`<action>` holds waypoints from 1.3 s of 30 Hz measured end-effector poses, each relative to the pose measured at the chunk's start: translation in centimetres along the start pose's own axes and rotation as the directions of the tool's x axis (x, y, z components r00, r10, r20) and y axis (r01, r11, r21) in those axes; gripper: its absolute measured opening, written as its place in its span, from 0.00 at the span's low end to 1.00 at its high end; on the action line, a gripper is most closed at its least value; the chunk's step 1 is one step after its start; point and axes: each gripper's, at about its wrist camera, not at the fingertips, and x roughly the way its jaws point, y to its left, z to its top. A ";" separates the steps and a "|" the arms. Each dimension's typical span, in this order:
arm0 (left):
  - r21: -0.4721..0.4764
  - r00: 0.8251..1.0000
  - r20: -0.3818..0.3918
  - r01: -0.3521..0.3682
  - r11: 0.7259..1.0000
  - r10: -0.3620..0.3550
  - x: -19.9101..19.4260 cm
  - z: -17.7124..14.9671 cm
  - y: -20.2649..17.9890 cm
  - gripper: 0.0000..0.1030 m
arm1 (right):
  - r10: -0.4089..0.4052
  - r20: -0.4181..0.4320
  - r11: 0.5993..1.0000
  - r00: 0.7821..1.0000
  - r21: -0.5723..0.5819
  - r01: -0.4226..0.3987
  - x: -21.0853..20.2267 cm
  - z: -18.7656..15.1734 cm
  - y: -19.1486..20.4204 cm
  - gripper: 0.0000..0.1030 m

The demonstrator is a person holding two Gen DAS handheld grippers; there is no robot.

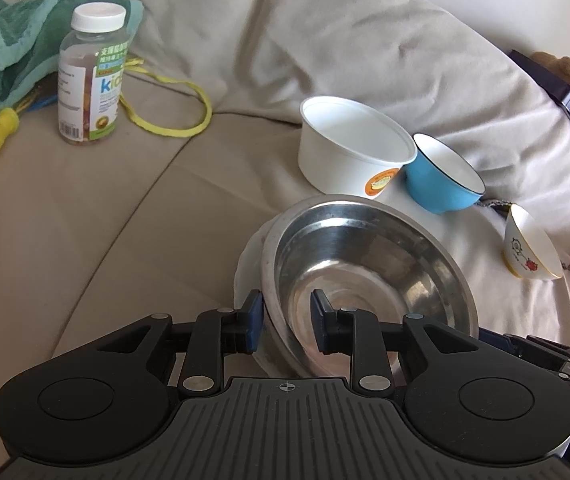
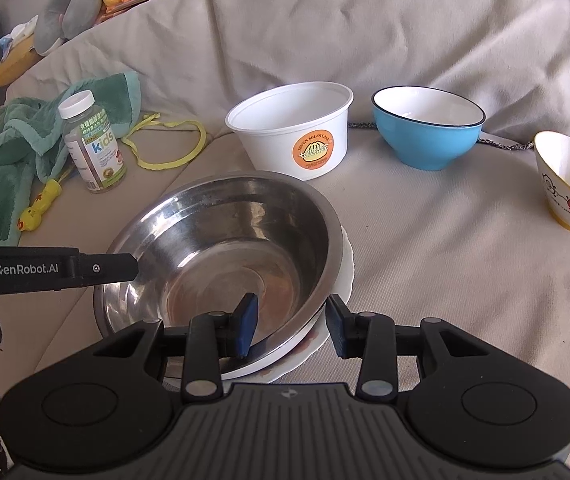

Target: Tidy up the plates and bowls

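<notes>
Steel bowl [image 2: 221,248]: sits on a white plate [image 2: 347,276], near centre of the sofa [image 2: 425,280].
Your left claw [image 1: 287,316]: straddles the bowl's left rim, one pad inside, one outside; whether it pinches the rim, you cannot tell.
Your right claw [image 2: 291,324]: straddles bowl rim and plate edge at the right; contact likewise unclear.
Far row, left to right: white tub [image 2: 293,128], blue bowl [image 2: 425,132], cartoon bowl [image 2: 569,184].
Far left: bottle [image 2: 93,144], green towel [image 2: 5,148].
</notes>
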 end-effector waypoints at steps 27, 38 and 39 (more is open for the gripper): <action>0.018 0.981 0.099 0.164 0.986 -0.165 -1.4 3.6 -1.9 0.26 | -0.033 0.092 0.999 0.995 0.036 0.030 -2.6 2.6 -3.6 0.39; 0.110 0.902 -0.103 0.429 0.896 -0.419 7.3 3.1 -19.2 0.26 | -0.278 0.200 0.931 0.940 0.296 0.212 -7.9 2.2 -22.1 0.49; 0.109 0.893 -0.114 0.447 0.888 -0.436 8.3 3.1 -20.8 0.26 | -0.294 0.192 0.923 0.936 0.313 0.225 -8.0 2.1 -23.5 0.49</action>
